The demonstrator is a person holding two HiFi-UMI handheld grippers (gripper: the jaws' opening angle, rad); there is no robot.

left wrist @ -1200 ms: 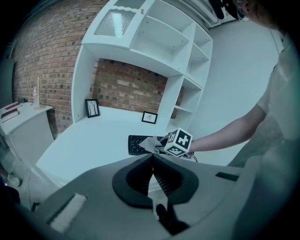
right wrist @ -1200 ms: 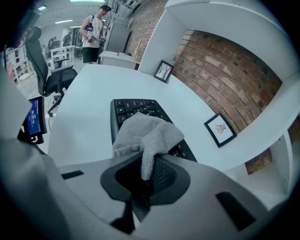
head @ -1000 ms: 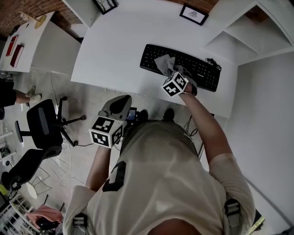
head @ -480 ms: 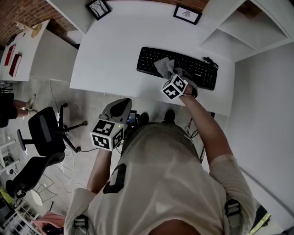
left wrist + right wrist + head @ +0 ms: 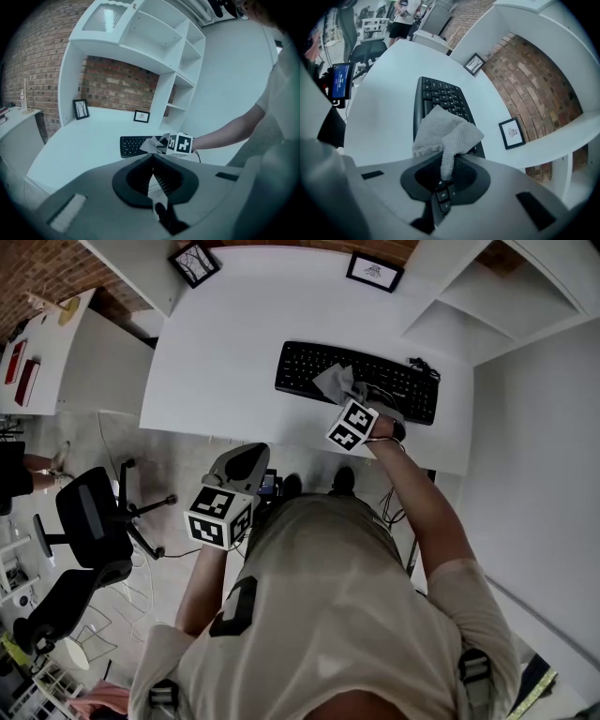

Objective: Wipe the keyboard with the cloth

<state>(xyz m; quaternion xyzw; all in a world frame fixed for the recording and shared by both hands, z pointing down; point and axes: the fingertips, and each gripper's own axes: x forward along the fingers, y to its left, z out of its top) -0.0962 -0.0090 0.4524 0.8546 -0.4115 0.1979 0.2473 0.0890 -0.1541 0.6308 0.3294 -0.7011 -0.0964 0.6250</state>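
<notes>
Now we are in the wiping step. Our right hand-held gripper pinches the grey cloth, which lies over the middle of the black keyboard on the white tabletop. Our left hand-held gripper hangs low, pressed together, empty. Next, we think, the cloth should slide softly along the keys.

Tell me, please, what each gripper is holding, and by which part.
The right gripper grips the grey terry cloth by a bunched fold at its edge; the rest spreads over the black keyboard. The left gripper has its jaws together, holding nothing.
</notes>
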